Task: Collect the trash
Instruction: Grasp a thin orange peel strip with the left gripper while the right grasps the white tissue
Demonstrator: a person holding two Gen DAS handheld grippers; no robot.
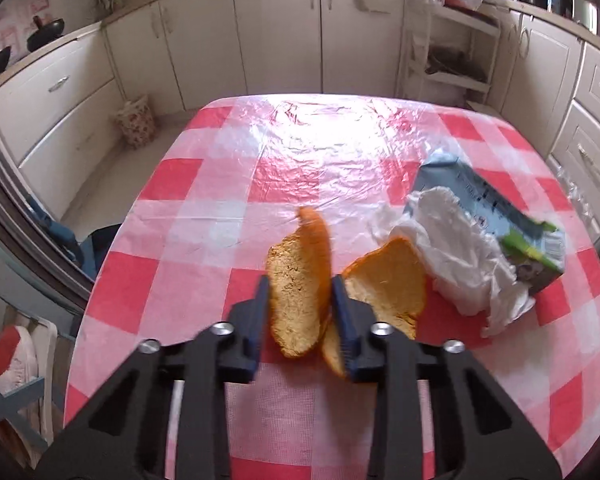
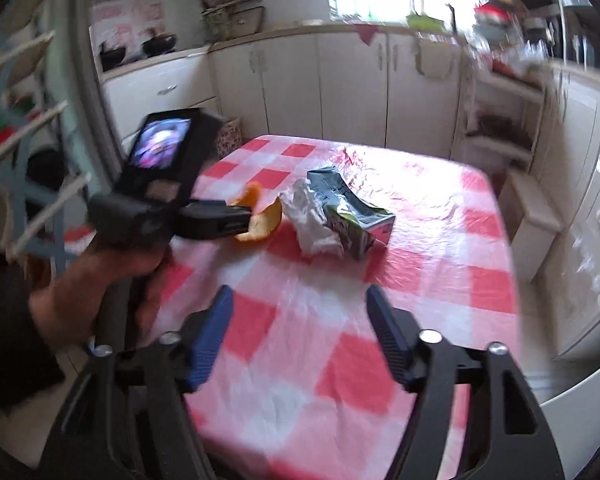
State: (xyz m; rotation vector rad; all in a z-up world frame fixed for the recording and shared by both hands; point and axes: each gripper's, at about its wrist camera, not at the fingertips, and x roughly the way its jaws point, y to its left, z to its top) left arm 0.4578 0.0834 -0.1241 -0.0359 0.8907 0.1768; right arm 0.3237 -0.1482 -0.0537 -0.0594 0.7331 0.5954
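Observation:
A curled piece of orange peel (image 1: pixel 296 280) stands between the blue pads of my left gripper (image 1: pixel 300 286), which is shut on it just above the red-and-white checked tablecloth (image 1: pixel 180 184). A second piece of peel (image 1: pixel 388 284) lies just right of the jaws, against crumpled white paper (image 1: pixel 460 256) and a flattened grey-green carton (image 1: pixel 500 208). In the right wrist view, a hand (image 2: pixel 100 276) holds the left gripper (image 2: pixel 248 216) at the peel (image 2: pixel 266 222), left of the paper (image 2: pixel 312 220) and carton (image 2: pixel 356 216). My right gripper (image 2: pixel 300 294) is open over the near tablecloth, holding nothing.
Cream kitchen cabinets (image 1: pixel 280 40) run behind the table. A patterned bag (image 1: pixel 136 122) sits on the floor at its far left corner. An open shelf unit (image 1: pixel 452 60) stands at the back right, and a blue chair (image 1: pixel 64 236) is by the left edge.

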